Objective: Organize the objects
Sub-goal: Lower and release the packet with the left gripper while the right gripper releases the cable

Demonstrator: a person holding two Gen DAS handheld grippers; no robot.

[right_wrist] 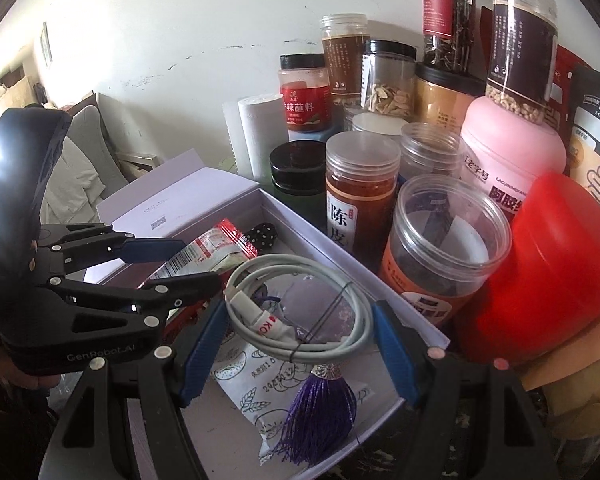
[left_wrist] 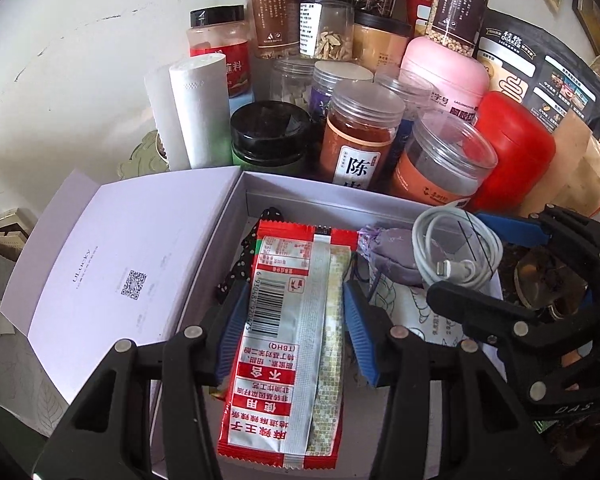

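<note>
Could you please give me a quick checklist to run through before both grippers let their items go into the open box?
1. Left gripper has the red snack packet between its pads: ok.
2. Right gripper has the coiled white cable between its pads: ok; whether they press it, cannot tell.
3. Both items are over the white box: ok.
4. Box lid is folded open, clear of the drop: ok.
5. Bare floor in the box for the cable: not ok; a printed sachet and purple tassel lie beneath.
6. The two grippers are apart: cannot tell; they look very close.
</note>
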